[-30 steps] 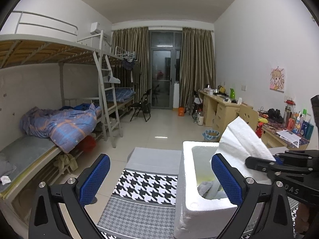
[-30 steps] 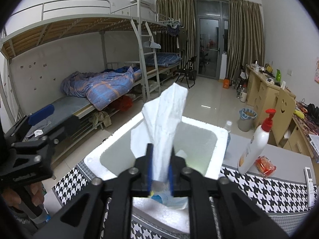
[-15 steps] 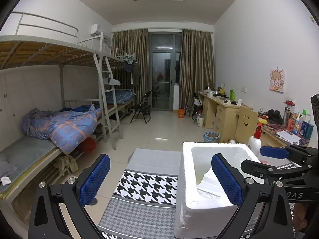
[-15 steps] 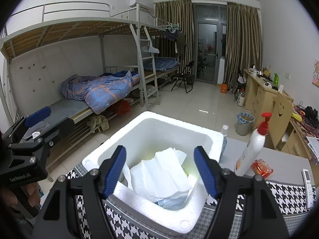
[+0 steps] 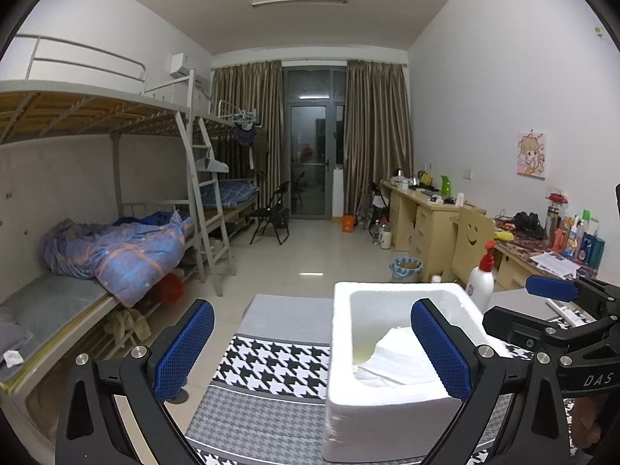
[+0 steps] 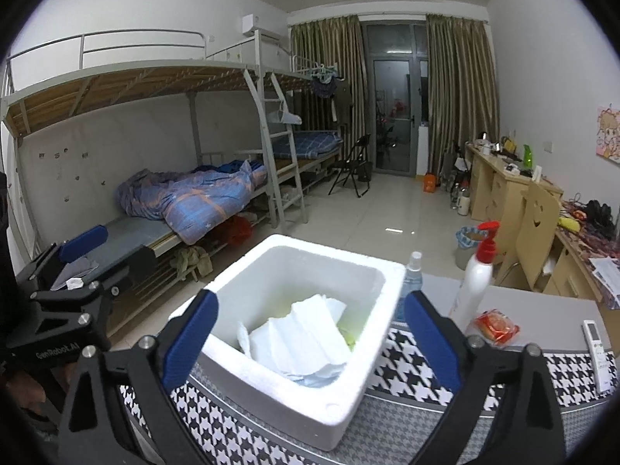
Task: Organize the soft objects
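Note:
A white foam box (image 6: 333,403) stands on the houndstooth-covered table (image 6: 562,376). A white folded tissue cloth (image 6: 302,339) lies inside it on other soft items. My right gripper (image 6: 306,345) is open and empty, its jaws wide on either side of the box's near part. In the left wrist view the box (image 5: 387,422) is at lower right with the cloth (image 5: 399,360) inside. My left gripper (image 5: 310,348) is open and empty, left of the box's middle, its right finger in front of the box.
A white pump bottle (image 6: 474,283), a clear spray bottle (image 6: 411,275), a red packet (image 6: 493,323) and a remote (image 6: 596,352) sit on the table right of the box. Bunk beds (image 5: 97,255) line the left wall, desks (image 5: 434,217) the right.
My right gripper opened and let the white cloth drop into the foam box, then drew back a little. The left gripper stayed open and nearly still.

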`<state>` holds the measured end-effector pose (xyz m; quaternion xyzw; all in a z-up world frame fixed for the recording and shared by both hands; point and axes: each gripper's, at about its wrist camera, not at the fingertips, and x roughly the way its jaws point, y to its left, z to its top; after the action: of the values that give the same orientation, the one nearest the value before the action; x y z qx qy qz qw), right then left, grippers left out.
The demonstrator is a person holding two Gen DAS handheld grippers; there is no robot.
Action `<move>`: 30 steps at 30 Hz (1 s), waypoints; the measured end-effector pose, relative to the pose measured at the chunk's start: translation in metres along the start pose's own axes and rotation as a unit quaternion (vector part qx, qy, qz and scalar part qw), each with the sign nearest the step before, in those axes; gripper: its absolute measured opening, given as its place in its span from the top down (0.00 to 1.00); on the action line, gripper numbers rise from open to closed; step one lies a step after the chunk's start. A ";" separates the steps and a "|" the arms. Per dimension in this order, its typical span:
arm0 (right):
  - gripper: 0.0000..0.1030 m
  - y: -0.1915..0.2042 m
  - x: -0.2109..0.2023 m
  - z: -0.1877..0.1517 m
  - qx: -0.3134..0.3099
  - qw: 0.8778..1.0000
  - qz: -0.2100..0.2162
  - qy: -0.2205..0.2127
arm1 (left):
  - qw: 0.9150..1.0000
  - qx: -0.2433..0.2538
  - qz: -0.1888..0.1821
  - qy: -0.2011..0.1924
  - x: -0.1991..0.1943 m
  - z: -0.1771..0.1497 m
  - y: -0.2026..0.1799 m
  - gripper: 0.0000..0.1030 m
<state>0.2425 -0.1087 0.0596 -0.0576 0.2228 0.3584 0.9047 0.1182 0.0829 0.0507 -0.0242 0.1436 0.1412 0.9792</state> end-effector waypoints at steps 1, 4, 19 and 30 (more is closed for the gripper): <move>0.02 0.000 -0.002 -0.001 0.000 1.000 0.000 -0.003 | 1.000 0.002 -0.001 -0.001 -0.001 0.000 -0.002 0.01; 0.02 -0.001 -0.011 -0.002 -0.008 1.000 -0.006 -0.016 | 1.000 0.009 -0.006 -0.005 -0.006 0.001 -0.010 0.01; 0.01 -0.013 -0.047 -0.009 -0.009 0.998 -0.028 -0.050 | 0.999 0.023 -0.021 -0.011 -0.024 0.004 -0.028 0.01; 0.01 -0.019 -0.071 -0.019 -0.004 0.997 -0.038 -0.066 | 0.999 0.024 -0.029 -0.023 -0.042 0.004 -0.038 0.01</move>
<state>0.2031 -0.1718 0.0729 -0.0460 0.1584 0.3273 0.9304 0.0914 0.0354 0.0674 -0.0018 0.1234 0.1097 0.9863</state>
